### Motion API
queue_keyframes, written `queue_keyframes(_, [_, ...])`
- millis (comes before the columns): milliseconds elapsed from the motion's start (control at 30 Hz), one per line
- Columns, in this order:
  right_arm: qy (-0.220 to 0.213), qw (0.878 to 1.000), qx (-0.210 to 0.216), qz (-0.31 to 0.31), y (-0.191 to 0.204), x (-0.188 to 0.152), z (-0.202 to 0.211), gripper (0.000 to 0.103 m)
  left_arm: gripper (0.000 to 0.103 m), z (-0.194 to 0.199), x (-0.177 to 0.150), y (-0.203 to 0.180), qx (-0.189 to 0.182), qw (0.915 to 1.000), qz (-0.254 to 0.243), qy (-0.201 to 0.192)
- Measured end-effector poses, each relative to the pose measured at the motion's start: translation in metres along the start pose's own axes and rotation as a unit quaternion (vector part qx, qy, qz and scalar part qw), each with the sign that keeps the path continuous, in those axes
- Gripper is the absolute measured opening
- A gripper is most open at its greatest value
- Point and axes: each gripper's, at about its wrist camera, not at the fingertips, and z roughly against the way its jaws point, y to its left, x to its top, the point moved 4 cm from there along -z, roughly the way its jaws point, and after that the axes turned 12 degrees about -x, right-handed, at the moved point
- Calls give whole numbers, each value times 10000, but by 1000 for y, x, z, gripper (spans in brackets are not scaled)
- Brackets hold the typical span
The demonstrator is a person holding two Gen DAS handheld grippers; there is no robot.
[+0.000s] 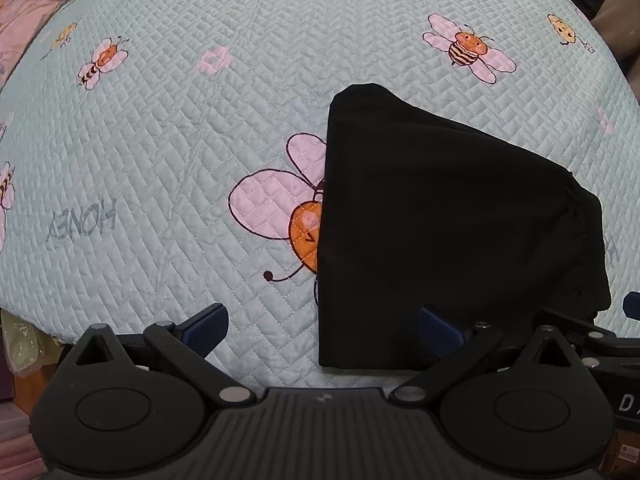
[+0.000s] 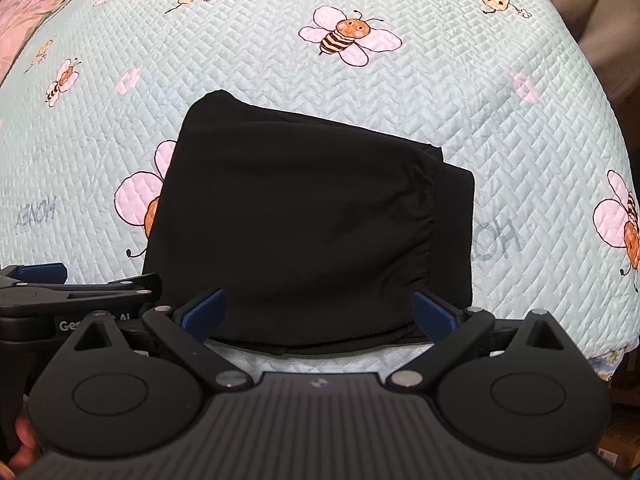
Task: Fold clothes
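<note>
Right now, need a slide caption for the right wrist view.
Open right gripper at the near edge of a folded black garment on a bee-print quilt.

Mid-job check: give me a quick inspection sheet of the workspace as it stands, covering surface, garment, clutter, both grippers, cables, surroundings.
Surface: quilted light-blue bedspread with bee prints and "HONEY" lettering, lying flat.
Job's things: one black garment, folded into a compact stack near the front edge, gathered band toward its right side; layers not flush on the right.
Clutter: nothing seen on the bedspread besides the garment.
Grippers: left gripper open, empty, at the garment's left front corner; right gripper open, empty, jaws straddling the garment's front edge.
Cables: nothing seen.
Surroundings: pink floral fabric at the far left; other items off the bed's edges too blurred to identify.
</note>
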Motion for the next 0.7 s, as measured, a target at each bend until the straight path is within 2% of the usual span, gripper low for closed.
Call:
queue_keyframes(133, [-82, 9999, 47, -125, -4, -1, 1, 99, 101, 3, 2, -2, 31, 9998, -120, -169])
queue_keyframes(200, [-281, 9993, 80, -245, -8, -1, 6, 99, 101, 9, 4, -4, 30, 9991, -211, -379])
queue_keyframes(267, [-703, 9964, 169, -445, -13, -2, 18, 99, 100, 21, 7, -8, 87, 9959, -395, -805])
queue_keyframes(333, [-1567, 9844, 268, -753, -21, -5, 42, 98, 99, 37, 8, -12, 184, 9890, -602, -1340])
queue_keyframes(367, [-2151, 9719, 279, -915, -26, -9, 58, 99, 99, 48, 8, -14, 223, 9826, -718, -1700])
queue_keyframes(433, [-3445, 9314, 189, -1159, -35, -24, 92, 103, 102, 67, 6, -17, 262, 9680, -869, -2339])
queue_keyframes(500, [-4070, 9058, 278, -1143, -39, -38, 100, 103, 102, 83, 4, -18, 225, 9549, -918, -2814])
queue_keyframes(533, [-4212, 8994, 373, -1107, -40, -44, 99, 103, 102, 90, 3, -19, 209, 9481, -948, -3029])
queue_keyframes(600, [-4024, 9072, 569, -1086, -39, -45, 90, 103, 102, 105, -1, -19, 182, 9327, -1011, -3457])
queue_keyframes(633, [-3977, 9082, 640, -1139, -39, -46, 87, 103, 102, 113, -4, -19, 236, 9210, -1080, -3736])
queue_keyframes(700, [-4083, 9008, 777, -1262, -40, -49, 89, 103, 102, 128, -10, -21, 318, 8997, -1218, -4180])
